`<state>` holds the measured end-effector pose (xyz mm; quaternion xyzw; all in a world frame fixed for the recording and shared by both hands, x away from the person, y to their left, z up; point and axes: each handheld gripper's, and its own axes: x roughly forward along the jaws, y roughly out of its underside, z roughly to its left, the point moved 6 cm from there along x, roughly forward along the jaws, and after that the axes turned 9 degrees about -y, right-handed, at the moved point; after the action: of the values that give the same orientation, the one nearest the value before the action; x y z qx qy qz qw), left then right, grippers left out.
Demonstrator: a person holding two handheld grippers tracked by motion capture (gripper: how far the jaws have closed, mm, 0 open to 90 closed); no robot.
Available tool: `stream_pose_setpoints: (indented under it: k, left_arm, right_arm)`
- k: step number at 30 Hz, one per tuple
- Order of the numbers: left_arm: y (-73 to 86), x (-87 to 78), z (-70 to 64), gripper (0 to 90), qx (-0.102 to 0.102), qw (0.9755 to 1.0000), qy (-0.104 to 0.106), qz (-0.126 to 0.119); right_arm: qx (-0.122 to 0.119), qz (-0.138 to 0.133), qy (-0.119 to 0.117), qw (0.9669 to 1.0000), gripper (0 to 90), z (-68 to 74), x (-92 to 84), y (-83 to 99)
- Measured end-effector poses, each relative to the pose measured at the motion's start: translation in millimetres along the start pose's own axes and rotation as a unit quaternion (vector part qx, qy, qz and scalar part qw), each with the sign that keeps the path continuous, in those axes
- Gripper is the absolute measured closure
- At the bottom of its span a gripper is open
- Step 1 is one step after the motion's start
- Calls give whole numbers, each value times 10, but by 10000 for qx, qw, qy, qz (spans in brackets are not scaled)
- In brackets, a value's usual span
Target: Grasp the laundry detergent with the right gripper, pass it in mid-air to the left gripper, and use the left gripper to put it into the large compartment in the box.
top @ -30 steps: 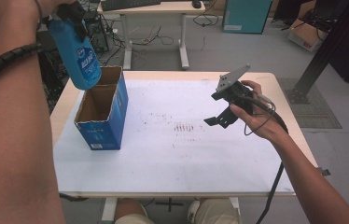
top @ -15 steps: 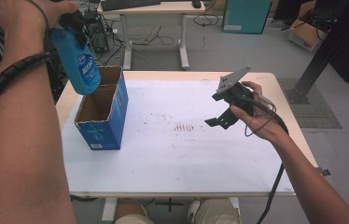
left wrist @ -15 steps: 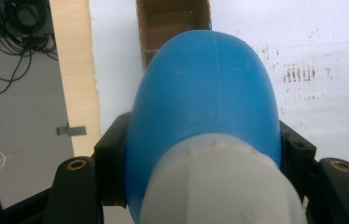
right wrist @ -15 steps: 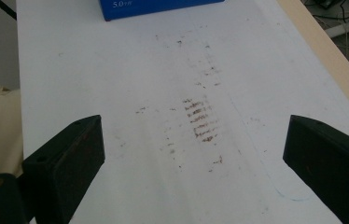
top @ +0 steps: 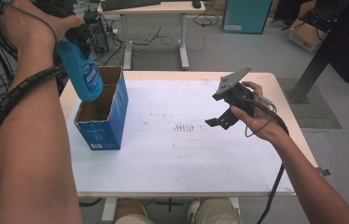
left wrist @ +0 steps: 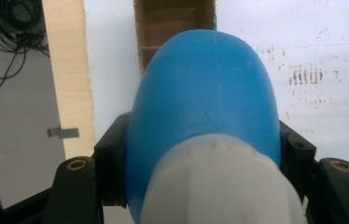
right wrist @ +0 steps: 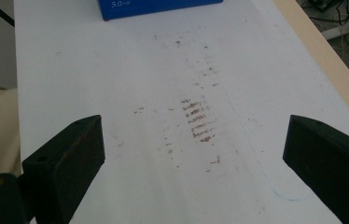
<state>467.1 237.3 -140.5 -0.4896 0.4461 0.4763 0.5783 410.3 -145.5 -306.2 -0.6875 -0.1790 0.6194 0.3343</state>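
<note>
While gripped, bottle [top: 83, 74] above box [top: 101, 122]

On the table [top: 172, 163] in front of you, the open box [top: 99, 126] stands at your left side, near the left edge. Your left gripper [top: 80, 35] holds the bottle [top: 81, 70] above the box's far left corner, its base just over the opening. Your right gripper [top: 228, 109] hangs above the table's right half, well apart from the box. The smudged patch [top: 184, 127] lies on the table between box and right gripper
</note>
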Motion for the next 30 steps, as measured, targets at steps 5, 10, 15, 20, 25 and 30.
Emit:
stream_pose_setpoints:
  k: [5, 10, 15, 20, 25, 30]
  left_arm:
    - [11, 105, -26, 370, -12, 10000, 31, 8]
    - [20, 219, -63, 370, 20, 10000, 39, 4]
    - [34, 317, -80, 370, -2, 10000, 85, -28]
    - [62, 421, -74, 370, -13, 10000, 60, -2]
    - [85, 527, -65, 370, -42, 10000, 66, 11]
    - [101, 626, -71, 370, -59, 9999, 79, 23]
  right_arm:
    - [-29, 12, -8, 10000, 55, 8, 10, -5]
    - [8, -4, 2, 10000, 55, 22, 18, -7]
    - [-47, 20, -30, 10000, 55, 21, 34, 11]
    - [-1, 10, -20, 10000, 55, 36, 52, 14]
    - [-28, 35, -39, 10000, 55, 39, 56, 26]
    - [11, 18, -22, 10000, 55, 44, 73, 29]
